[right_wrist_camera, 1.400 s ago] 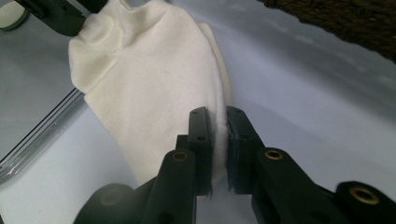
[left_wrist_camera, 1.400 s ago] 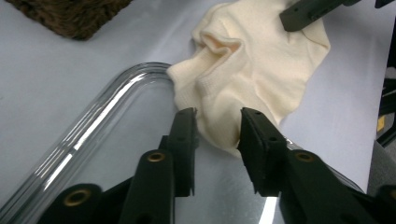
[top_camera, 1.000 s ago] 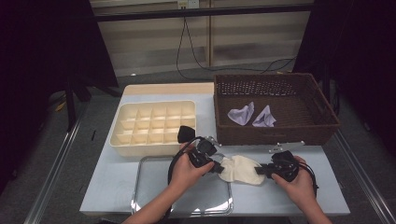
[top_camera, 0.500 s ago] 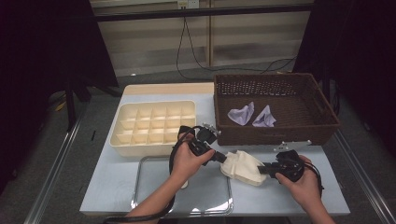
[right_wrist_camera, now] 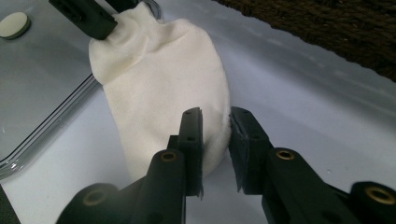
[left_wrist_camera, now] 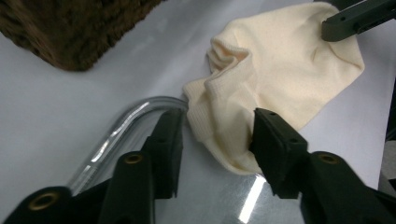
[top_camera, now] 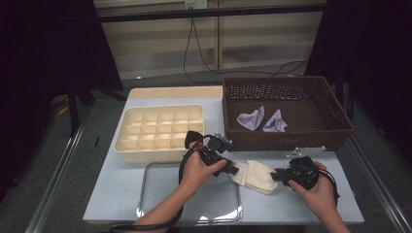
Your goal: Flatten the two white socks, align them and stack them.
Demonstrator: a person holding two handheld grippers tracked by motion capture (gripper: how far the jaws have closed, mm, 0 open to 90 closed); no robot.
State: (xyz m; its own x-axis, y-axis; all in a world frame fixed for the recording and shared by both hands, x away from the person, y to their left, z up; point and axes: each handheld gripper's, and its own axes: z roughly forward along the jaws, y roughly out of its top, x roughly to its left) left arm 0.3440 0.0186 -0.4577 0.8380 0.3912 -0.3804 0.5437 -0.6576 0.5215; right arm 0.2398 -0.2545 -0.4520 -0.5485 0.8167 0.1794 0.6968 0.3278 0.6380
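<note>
On a pale table [top_camera: 121, 194], seen from above, a cream divided organiser tray [top_camera: 160, 132] sits at centre left of the frame, its cells bare. Below it, at lower centre, lies a shiny metal tray [top_camera: 155, 204].

Just right of that tray, the person's left hand holds the left gripper [top_camera: 232, 170], pointing right toward a cream sock [top_camera: 255, 175]. The sock lies flat on the table in the lower middle of the frame, its left edge at the metal tray's corner. Its long axis runs left to right, stretched between the two grippers.

In the left gripper view, the ribbed cuff end of the sock [left_wrist_camera: 261, 84] sits between the fingers [left_wrist_camera: 275, 144], which have just been opening. They now stand apart; one appears to brush the fabric, the other is clear of it, so nothing is pinched.

Further right, the right hand holds the right gripper [top_camera: 278, 175], pointing left at the sock's opposite end. In the right gripper view its fingers [right_wrist_camera: 192, 140] are nearly together with the rounded end of the sock [right_wrist_camera: 163, 93] caught between them, and they appear to be gripping that edge.

At upper right of the frame, a dark woven basket [top_camera: 340, 121] holds two lilac cloth pieces [top_camera: 262, 120].

The sock lies directly ahead of both grippers, about equally near each; only the right one holds it.
</note>
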